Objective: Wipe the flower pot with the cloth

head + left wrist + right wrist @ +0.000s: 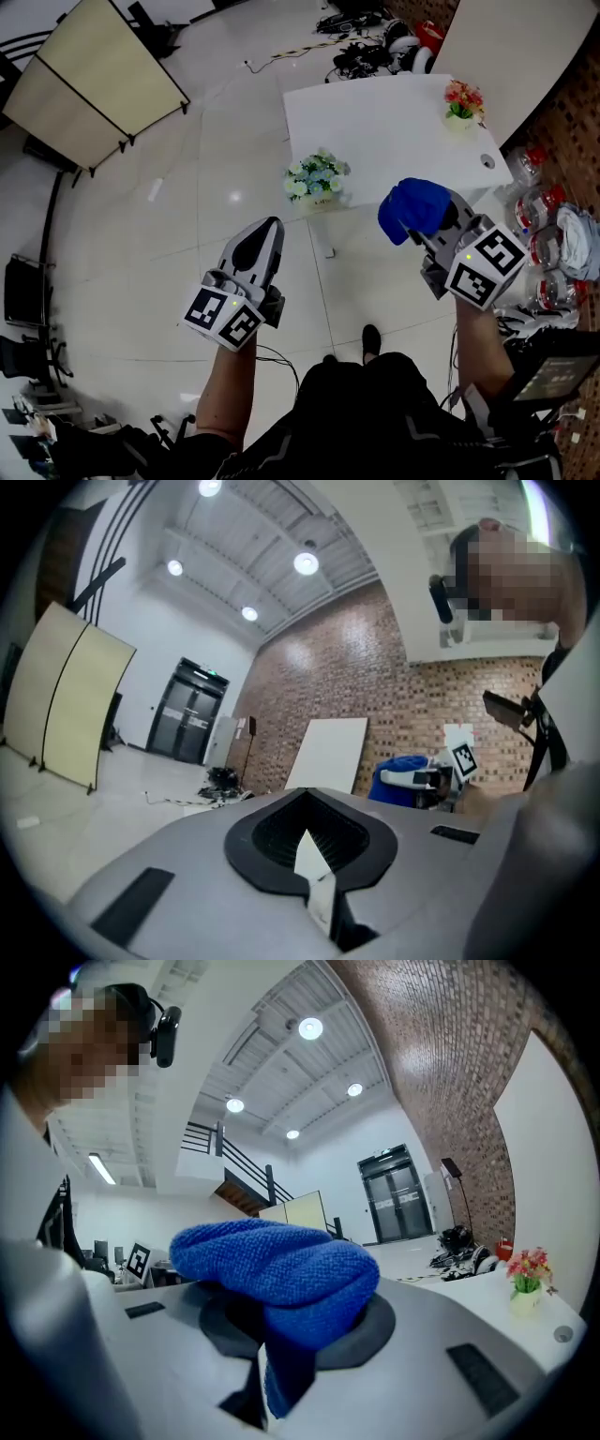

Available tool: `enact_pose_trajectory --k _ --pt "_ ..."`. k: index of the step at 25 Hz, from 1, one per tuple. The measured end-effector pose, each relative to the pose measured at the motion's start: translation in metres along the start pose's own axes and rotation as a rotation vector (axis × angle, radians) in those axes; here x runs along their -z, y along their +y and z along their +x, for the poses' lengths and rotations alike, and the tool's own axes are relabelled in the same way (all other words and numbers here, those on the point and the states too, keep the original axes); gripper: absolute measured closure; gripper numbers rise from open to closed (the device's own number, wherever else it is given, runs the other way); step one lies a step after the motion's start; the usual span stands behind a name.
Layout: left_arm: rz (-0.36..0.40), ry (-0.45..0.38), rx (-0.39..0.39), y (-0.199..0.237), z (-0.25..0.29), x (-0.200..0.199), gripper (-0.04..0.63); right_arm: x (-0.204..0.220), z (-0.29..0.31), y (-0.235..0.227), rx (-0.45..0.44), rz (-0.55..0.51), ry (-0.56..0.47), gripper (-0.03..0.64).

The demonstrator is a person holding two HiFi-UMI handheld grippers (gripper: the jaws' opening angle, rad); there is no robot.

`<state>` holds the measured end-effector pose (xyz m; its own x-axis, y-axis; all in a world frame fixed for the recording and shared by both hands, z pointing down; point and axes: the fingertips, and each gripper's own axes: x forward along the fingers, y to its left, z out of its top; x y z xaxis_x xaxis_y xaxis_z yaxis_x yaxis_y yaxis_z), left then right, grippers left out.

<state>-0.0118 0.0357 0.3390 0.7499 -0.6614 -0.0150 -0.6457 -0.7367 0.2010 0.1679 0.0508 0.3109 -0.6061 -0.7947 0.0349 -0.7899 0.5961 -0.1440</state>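
my left gripper (266,231) clenched, empty | my right gripper (431,223) grasping blue cloth (412,208) | flower pot (318,199) at table (375,122) corner, 9 o'clock of cloth | I'd brace pot with left, wipe gently, avoid tipping

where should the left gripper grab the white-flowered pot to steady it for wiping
Probably its low pot wall, under the white flowers, coming in level from the near table edge where it stands: blooms overhang the top. The shut left gripper must open first.
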Motion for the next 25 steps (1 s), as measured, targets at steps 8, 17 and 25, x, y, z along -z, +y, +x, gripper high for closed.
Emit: enact_pose_trajectory --k 8,17,25 --pt "0.180 0.028 0.008 -0.037 -0.091 -0.005 0.592 0.019 -0.034 0.101 0.008 -0.010 0.019 0.528" --pt "0.130 0.016 -0.060 -0.096 -0.148 -0.001 0.592 0.018 -0.106 0.153 -0.011 -0.046 0.012 0.528" --pt "0.159 0.040 -0.126 -0.178 -0.166 -0.001 0.592 0.016 -0.185 0.170 -0.090 -0.068 0.017 0.528"
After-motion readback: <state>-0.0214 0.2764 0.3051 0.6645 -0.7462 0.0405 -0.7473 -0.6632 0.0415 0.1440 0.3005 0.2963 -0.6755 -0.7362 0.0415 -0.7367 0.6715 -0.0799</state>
